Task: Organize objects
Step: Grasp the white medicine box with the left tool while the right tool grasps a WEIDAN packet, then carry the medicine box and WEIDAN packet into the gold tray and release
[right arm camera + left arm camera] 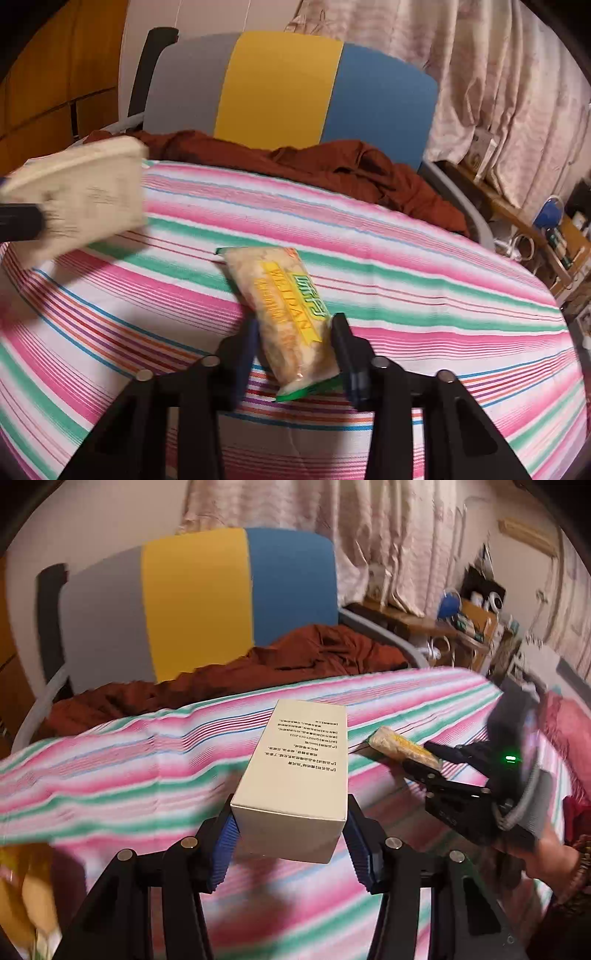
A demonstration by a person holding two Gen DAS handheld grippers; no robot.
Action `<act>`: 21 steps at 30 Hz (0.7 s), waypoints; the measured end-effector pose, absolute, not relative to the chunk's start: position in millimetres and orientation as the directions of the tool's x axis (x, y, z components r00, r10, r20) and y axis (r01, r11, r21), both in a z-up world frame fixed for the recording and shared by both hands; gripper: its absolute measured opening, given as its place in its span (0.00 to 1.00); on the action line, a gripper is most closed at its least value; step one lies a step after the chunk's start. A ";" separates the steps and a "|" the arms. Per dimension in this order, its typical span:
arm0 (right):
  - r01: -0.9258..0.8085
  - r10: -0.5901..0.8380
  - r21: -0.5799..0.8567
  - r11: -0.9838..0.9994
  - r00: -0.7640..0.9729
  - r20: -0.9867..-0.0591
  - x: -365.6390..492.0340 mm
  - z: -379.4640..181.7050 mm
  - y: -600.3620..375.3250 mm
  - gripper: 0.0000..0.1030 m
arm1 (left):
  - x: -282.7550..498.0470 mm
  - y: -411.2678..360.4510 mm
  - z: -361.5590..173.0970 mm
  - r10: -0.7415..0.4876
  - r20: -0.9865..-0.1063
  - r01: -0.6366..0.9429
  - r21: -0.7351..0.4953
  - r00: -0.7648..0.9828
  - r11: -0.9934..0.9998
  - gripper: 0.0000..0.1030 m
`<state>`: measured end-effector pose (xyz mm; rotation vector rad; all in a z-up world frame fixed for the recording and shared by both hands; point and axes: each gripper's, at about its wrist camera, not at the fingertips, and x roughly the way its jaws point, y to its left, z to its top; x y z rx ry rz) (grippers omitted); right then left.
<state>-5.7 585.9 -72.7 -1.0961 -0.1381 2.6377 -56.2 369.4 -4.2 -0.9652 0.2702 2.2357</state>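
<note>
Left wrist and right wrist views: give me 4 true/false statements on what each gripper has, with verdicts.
1. The left gripper is clamped on the cream box. True.
2. The snack packet lies between the right gripper fingers on the striped cloth. True.
3. The right gripper grips the cream box. False: the left one does.
4. The chair behind the table is bare. False: a rust-brown cloth is heaped on it.
</note>
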 end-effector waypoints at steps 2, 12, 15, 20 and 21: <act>-0.224 0.299 -0.199 -0.954 -0.670 -0.680 -3.1 -71.0 582.5 0.36 | -44.6 343.6 5.1 0.512 -0.693 -0.634 -0.102 -0.508 -0.767 0.52; -0.182 0.207 -0.113 -0.977 -0.678 -0.705 22.9 -45.5 540.3 0.35 | -4.0 200.5 33.0 0.469 -0.613 -0.470 -0.175 -0.635 -0.865 0.52; -0.135 0.155 -0.083 -0.987 -0.712 -0.685 32.6 -26.9 512.8 0.35 | 2.6 162.0 34.1 0.436 -0.600 -0.418 -0.180 -0.670 -0.890 0.52; -0.050 0.037 0.002 -0.999 -0.762 -0.647 42.0 1.4 457.9 0.35 | 10.1 101.1 26.7 0.358 -0.594 -0.306 -0.191 -0.720 -0.933 0.52; -0.031 0.012 0.019 -0.999 -0.767 -0.642 42.2 5.6 447.9 0.35 | 11.4 88.5 24.1 0.342 -0.594 -0.279 -0.198 -0.728 -0.940 0.52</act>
